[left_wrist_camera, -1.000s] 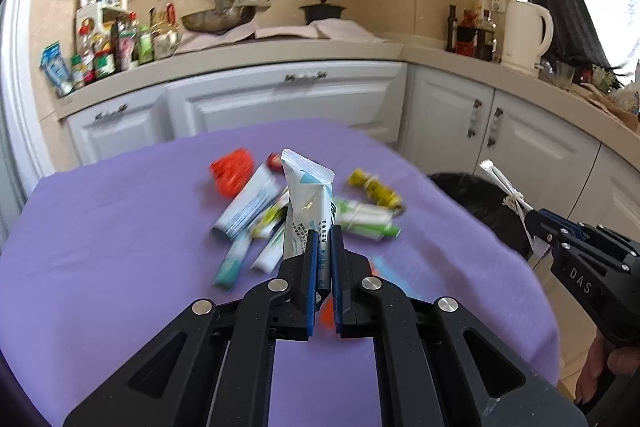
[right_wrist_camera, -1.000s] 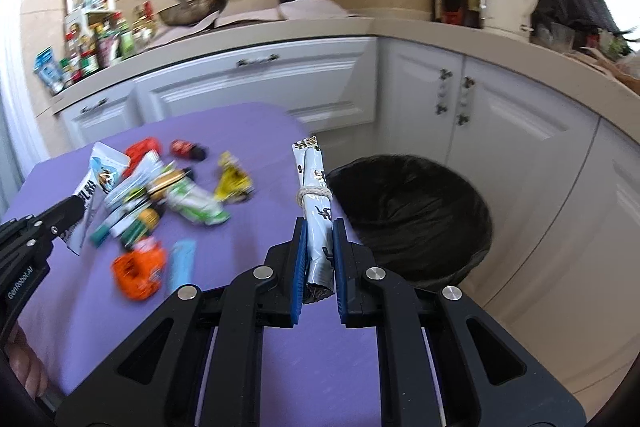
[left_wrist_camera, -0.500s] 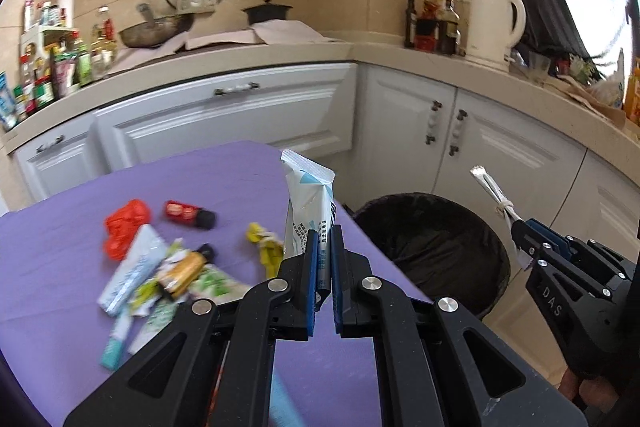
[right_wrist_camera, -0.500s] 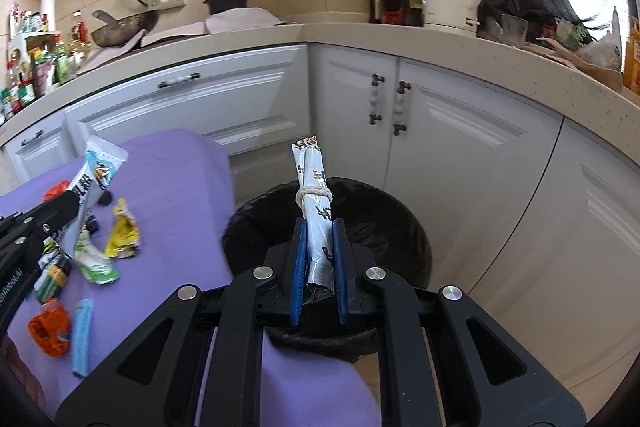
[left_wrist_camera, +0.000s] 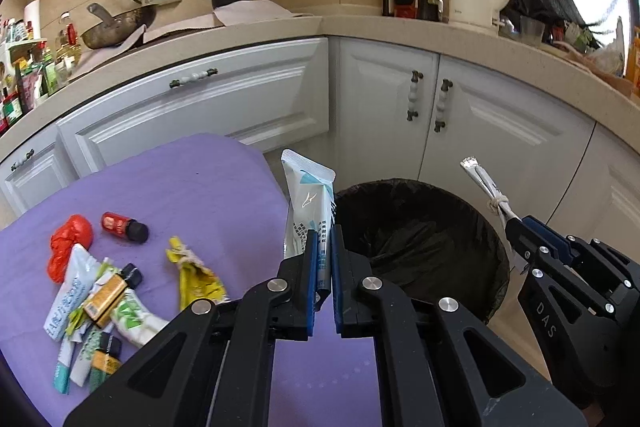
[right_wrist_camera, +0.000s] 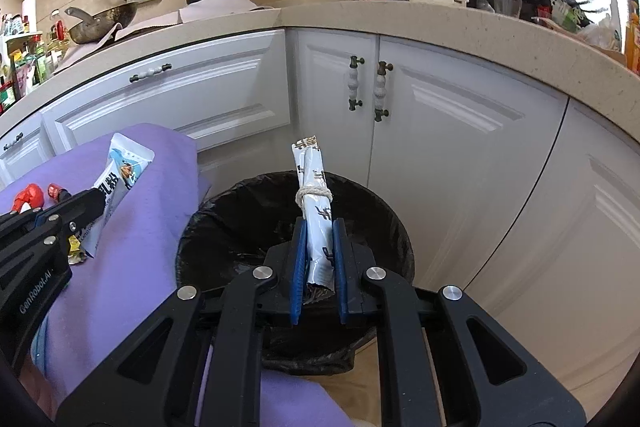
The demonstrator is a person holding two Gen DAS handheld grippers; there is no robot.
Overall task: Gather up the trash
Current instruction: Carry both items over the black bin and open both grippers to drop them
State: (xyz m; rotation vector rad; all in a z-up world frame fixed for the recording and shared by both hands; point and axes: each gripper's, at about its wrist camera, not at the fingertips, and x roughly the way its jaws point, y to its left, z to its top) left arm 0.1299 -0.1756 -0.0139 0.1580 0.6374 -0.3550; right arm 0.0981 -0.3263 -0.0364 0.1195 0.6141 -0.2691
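The landmark is the round bin lined with a black plastic bag [right_wrist_camera: 248, 223], which stands on the floor beside the table covered with a purple cloth [left_wrist_camera: 192, 195] and in front of white corner cabinets [right_wrist_camera: 440, 131].

The left gripper [left_wrist_camera: 324, 267] is clenched on a flat white-and-blue sachet [left_wrist_camera: 308, 203], which is held upright between the blue pads just beside the bin's rim, on its table side. The sachet's lower end is hidden between the jaws, and its printing is too small to be read.

The right gripper [right_wrist_camera: 320, 259] is clamped on a rolled white wrapper tied with a pale string [right_wrist_camera: 314, 187], which is held over the bin's mouth. The wrapper's lower end is sunk between the pads, and the dark marks on it cannot be made out. In the left wrist view this wrapper [left_wrist_camera: 486, 187] is seen edge-on as a thin silver strip, and the right gripper [left_wrist_camera: 516, 227] is partly cut off by the frame's right edge.

The bin's inside is dark, and nothing can be told of its contents; its near rim is covered by the gripper bodies in both views.

More rubbish is left on the cloth, away from the bin: a crumpled red wrapper [left_wrist_camera: 68, 243], a small red bottle with a black cap [left_wrist_camera: 124, 227], a crumpled yellow wrapper [left_wrist_camera: 192, 275] and a heap of overlapping tubes and packets [left_wrist_camera: 96, 315], whose separate pieces are hard to tell apart.
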